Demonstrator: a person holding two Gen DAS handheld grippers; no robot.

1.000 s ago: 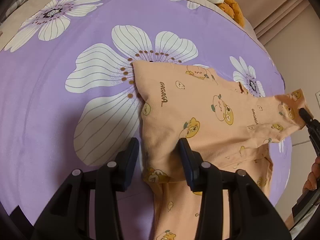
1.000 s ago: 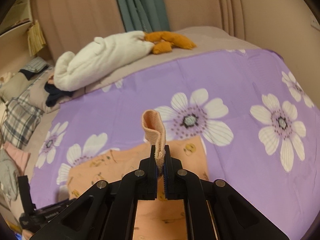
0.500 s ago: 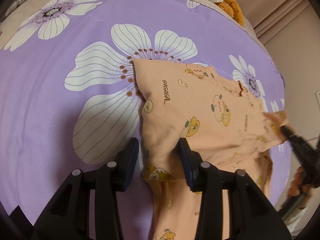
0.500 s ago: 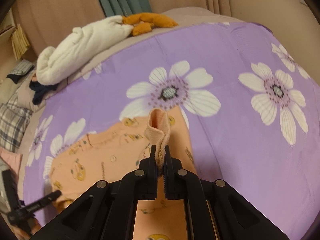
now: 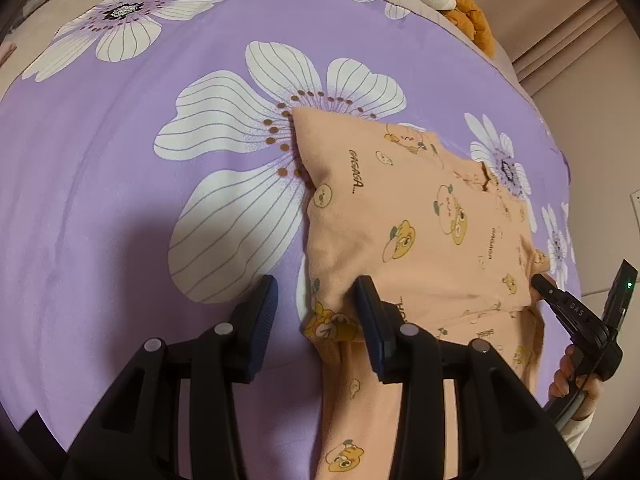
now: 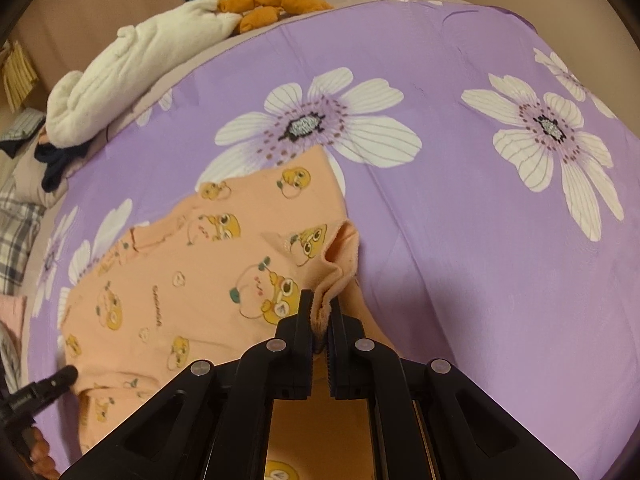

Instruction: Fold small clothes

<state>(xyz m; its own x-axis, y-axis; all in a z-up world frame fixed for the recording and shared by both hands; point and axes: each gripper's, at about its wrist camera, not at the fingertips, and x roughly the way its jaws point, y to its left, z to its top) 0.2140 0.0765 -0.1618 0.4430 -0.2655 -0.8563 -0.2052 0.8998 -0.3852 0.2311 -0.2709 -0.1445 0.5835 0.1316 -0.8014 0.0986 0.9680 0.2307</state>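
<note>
Nearest in the right wrist view: right gripper [image 6: 320, 312] pressed together on a bunched cuff or hem edge of the peach baby garment [image 6: 192, 280], fabric puckered between the pads and rising in a small fold just past the tips. In the left wrist view, the same gripper [image 5: 538, 280] seen at the garment's right edge, with raised lettering on its black finger — seemingly "DAS", though too small to be sure — and a green light on the body behind it; a person's hand [image 5: 570, 376] wrapped round its handle.

Left gripper [image 5: 316, 300] spread partway, right pad lying on the garment's near left corner, left pad over bare sheet; cloth between the fingers but not pinched. Seen also as a black tip [image 6: 60, 376] at the lower left of the right wrist view, touching the garment's edge.

Beyond both sets of tips: garment lying mostly flat on the purple bedsheet [image 5: 100, 200], one part folded over another — peach knit printed with yellow cartoon bear or duck faces and pale round faces. Printed words "GAGAGA..." legible just past the left gripper, repeated smaller nearer the right gripper.

Farther: large white flowers on the sheet. Farthest, at the bed's far end, a rolled white blanket [image 6: 132, 68] touching a rust-orange cloth [image 6: 272, 4].
</note>
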